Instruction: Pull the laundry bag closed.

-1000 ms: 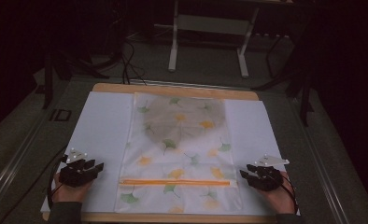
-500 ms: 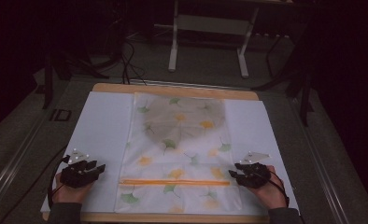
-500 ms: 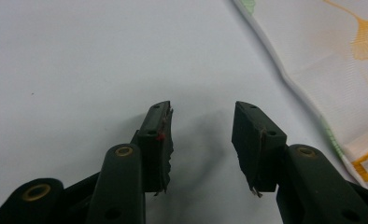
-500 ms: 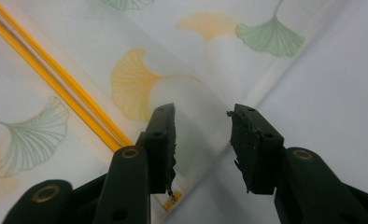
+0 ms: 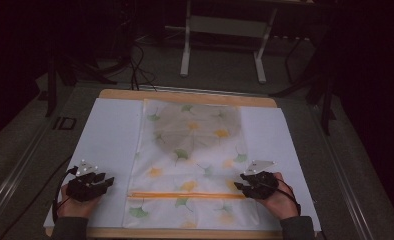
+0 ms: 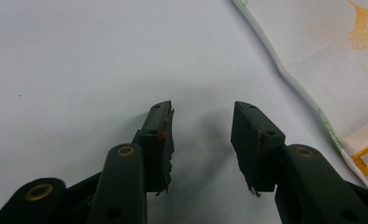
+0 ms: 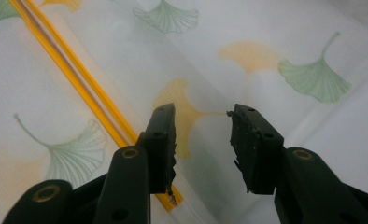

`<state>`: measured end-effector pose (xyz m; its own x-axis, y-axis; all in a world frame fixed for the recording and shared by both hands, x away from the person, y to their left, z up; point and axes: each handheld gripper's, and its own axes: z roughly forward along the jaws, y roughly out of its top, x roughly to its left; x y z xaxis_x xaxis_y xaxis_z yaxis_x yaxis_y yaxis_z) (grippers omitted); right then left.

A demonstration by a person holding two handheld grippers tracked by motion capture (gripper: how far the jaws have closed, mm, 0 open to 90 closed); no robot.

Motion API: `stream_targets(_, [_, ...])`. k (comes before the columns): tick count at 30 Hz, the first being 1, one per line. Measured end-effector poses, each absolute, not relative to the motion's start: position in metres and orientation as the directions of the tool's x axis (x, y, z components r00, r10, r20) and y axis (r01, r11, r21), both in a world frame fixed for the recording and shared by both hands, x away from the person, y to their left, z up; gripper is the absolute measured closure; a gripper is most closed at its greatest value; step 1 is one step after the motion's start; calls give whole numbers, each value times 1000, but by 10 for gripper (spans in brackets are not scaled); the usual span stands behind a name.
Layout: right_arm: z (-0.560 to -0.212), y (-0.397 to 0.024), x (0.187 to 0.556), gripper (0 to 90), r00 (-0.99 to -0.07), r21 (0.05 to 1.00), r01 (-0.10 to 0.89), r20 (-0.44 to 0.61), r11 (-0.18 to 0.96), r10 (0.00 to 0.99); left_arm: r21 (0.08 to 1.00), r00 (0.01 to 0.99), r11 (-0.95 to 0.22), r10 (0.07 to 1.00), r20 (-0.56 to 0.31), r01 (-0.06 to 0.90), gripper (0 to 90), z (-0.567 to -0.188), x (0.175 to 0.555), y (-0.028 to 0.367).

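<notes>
Nothing is being gripped yet: the right gripper point(image 7: 201, 140), jaws apart, is being held over the ginkgo-print bag point(image 5: 195, 150) lying flat on the white sheet point(image 5: 110, 135), its orange zipper point(image 5: 185, 195) untouched.

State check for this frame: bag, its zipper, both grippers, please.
Leaf-print bag: lying flat on the white sheet.
Orange zipper: closed along what shows.
Left gripper: open, over the bare sheet, holding nothing.
Right gripper: open, over the bag's zipper end, holding nothing.
</notes>
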<state>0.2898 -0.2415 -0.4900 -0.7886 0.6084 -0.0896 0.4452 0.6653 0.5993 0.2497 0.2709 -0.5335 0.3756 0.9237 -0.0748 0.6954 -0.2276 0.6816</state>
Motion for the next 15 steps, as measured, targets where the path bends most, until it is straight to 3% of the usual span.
stream_targets(15, [-492, -205, 292, 597, -840, 598, 393, -75, 698, 537, 681, 384, -237, 920, -71, 693, 595, -533, 249, 270])
